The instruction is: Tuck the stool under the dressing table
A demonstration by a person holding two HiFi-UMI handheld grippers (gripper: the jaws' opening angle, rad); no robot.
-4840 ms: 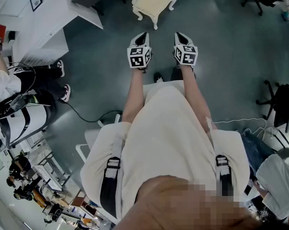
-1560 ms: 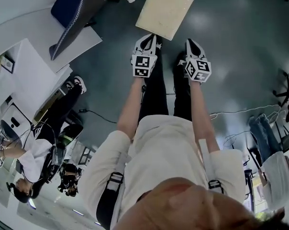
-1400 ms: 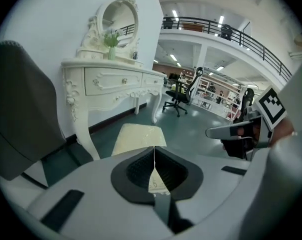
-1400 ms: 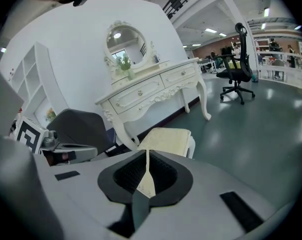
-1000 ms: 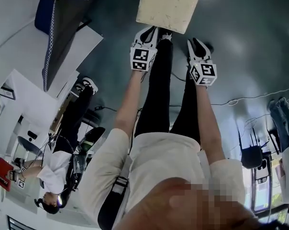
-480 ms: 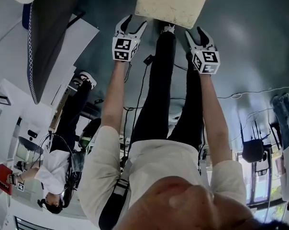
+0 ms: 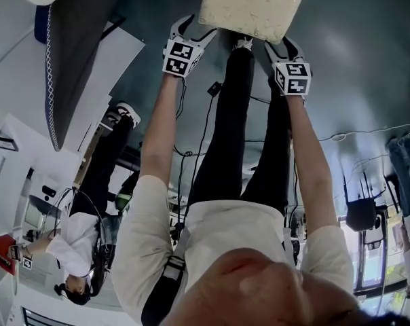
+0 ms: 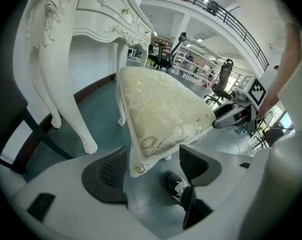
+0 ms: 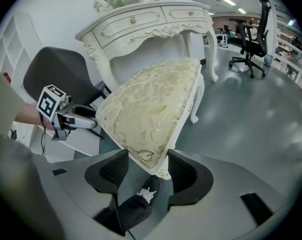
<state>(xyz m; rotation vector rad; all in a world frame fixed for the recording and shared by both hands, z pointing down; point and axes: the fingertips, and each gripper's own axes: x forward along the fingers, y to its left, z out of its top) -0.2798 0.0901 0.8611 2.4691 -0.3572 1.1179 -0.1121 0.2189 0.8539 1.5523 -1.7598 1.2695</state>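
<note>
Left gripper (image 8: 152, 165): jaws opening, near corner of stool (image 8: 161, 109) between pads, not pinched. Right gripper (image 9: 146, 169): jaws opening too, other near corner between its pads, untouched. Dressing table (image 9: 151, 21) ahead of both grippers, beyond stool; seat looks not yet tucked. We'd seat both corners deep, clamp evenly, push straight ahead, keep legs clear of table legs.
</note>
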